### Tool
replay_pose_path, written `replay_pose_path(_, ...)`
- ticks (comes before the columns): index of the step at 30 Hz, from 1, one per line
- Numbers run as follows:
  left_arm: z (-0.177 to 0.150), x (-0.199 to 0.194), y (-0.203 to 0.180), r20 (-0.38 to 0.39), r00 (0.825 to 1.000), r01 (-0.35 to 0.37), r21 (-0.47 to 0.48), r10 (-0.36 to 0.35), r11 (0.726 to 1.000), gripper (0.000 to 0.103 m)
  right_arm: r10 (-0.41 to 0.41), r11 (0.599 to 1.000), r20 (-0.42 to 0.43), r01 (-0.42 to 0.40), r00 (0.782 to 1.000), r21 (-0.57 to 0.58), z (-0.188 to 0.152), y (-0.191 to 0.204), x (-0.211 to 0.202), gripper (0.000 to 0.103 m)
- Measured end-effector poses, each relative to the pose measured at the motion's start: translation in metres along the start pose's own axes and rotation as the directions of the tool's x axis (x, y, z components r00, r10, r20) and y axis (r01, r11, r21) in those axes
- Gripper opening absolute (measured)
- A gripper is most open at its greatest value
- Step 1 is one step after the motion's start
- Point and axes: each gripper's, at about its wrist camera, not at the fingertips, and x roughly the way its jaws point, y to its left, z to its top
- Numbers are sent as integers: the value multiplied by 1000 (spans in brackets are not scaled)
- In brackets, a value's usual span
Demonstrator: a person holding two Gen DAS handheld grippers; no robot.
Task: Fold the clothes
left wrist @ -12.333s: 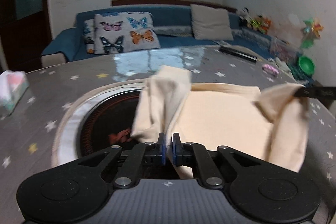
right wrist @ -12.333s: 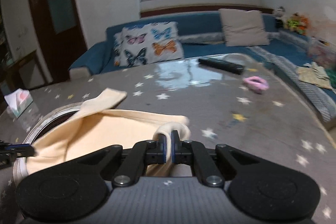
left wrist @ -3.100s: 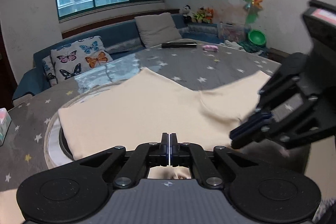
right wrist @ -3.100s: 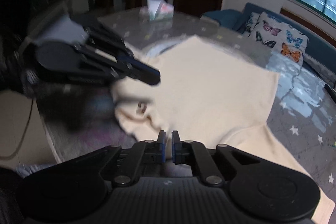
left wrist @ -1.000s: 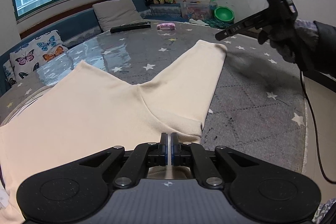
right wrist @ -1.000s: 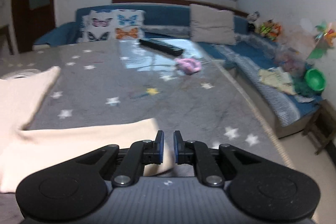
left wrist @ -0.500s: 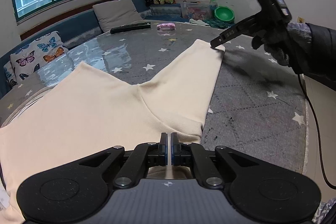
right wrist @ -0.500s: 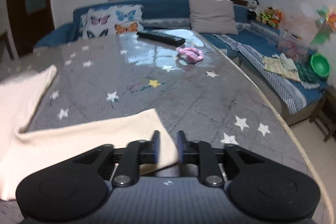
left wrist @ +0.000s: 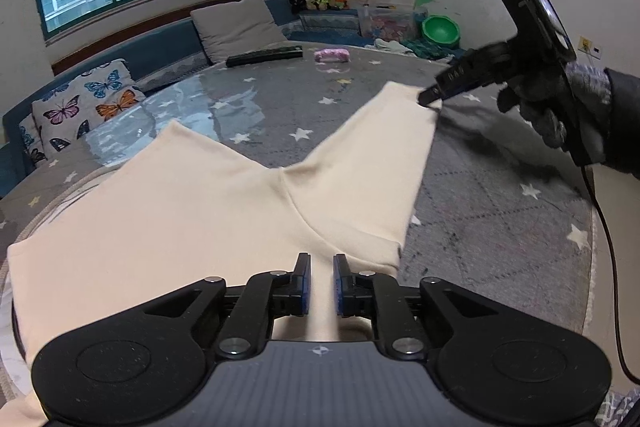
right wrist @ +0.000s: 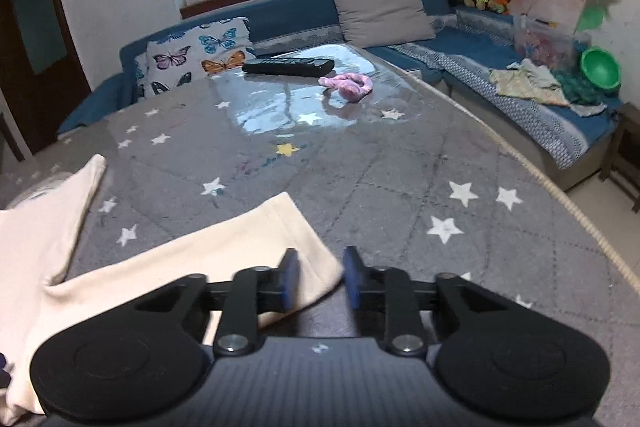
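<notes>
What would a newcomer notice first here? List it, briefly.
The cream garment spread flat across the star-patterned table, one sleeve stretching toward the right gripper, which is open at the cuff. The left gripper is open over the near edge. Behind, a butterfly cushion on the blue sofa.

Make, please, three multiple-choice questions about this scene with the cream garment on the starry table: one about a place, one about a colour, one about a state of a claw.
1. Where does the black remote control lie?
A. on the far side of the table
B. on the garment
C. on the sofa

2. What colour is the small bundle beside the remote?
A. green
B. pink
C. yellow

3. How is the right claw now?
A. shut on the sleeve
B. out of view
C. open at the sleeve end

Answers:
1 A: it rests on the glossy table near the sofa.
2 B: the bundle is plainly pink.
3 C: its jaws stand apart around the corner of the cream garment.
</notes>
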Motion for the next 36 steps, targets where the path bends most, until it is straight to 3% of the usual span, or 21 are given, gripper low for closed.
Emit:
replay_pose_path(4,3,-1,5,2,1000,-23,-13,23,1000,19,-2,1000,-3,2,1000,23,0,-3,-3,16)
replay_pose_path(11,4,7,7,-16,999,-38,-27,37,999,19,9,1000,12,-9,1000,6,-7,-2,-7,24)
replay_pose_path(15,4,11,7,-24,999,-46,-36,45,998,26,-2,1000,20,2,1000,-26,-8,2,-8,8)
replay_pose_path(24,3,17,2,-22,998,-51,-18,51,999,26,12,1000,40,-12,999,-10,10,0,-20,7)
replay_pose_path(31,-5,-3,6,14,998,-66,-37,66,997,31,118,988,129,-104,985,-112,50,45,-77,4)
replay_pose_path(36,-24,-33,22,33,992,-121,-93,124,988,35,230,954,160,-190,960,-233,65,104,-115,4)
